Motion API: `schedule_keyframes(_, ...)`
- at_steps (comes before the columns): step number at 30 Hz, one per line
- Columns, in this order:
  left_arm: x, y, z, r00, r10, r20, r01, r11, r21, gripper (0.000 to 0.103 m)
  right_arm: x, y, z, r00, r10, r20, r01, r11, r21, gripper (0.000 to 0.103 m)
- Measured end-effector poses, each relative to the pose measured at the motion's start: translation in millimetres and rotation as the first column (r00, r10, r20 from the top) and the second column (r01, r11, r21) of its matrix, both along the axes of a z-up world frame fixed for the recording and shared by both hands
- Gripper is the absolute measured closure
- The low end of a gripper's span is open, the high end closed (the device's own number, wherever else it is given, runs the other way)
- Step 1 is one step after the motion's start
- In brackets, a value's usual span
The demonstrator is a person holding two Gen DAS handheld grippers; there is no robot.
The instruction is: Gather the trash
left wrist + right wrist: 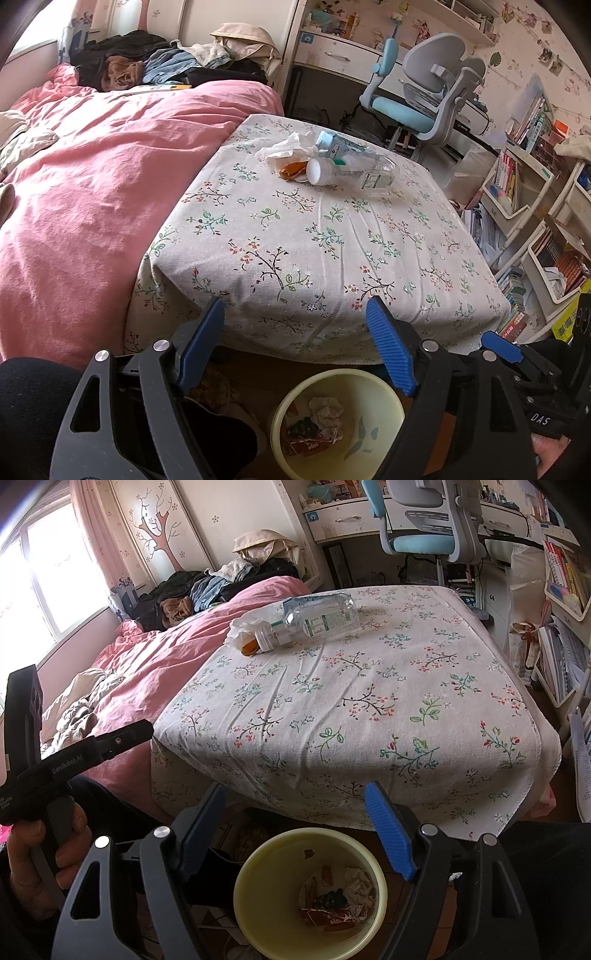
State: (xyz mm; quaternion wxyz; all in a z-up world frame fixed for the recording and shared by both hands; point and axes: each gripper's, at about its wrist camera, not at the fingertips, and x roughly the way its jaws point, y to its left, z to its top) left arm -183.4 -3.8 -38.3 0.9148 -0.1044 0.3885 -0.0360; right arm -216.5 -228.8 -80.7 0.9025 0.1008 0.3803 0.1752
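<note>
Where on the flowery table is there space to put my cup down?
The flowered cloth is bare across its near half, from the trash pile down to the front edge above the yellow bin. It is crowded at the far left corner: clear bottle, crumpled tissue, orange scrap.

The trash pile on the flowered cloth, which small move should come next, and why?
Probably reach the right gripper forward toward the clear plastic bottle. Both grippers are open and empty over the yellow bin, while the bottle, crumpled tissue and orange scrap lie untouched at the far side.
</note>
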Motion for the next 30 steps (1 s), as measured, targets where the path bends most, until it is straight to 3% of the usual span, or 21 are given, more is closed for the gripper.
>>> schedule_keyframes(30, 1.3, 3.0, 2.1, 1.0, 0.024, 0.005, -0.024, 1.0, -0.008, 0.027, 3.2, -4.2, 0.9, 1.0, 0.004, 0.006, -0.004, 1.0, -0.001, 0.028)
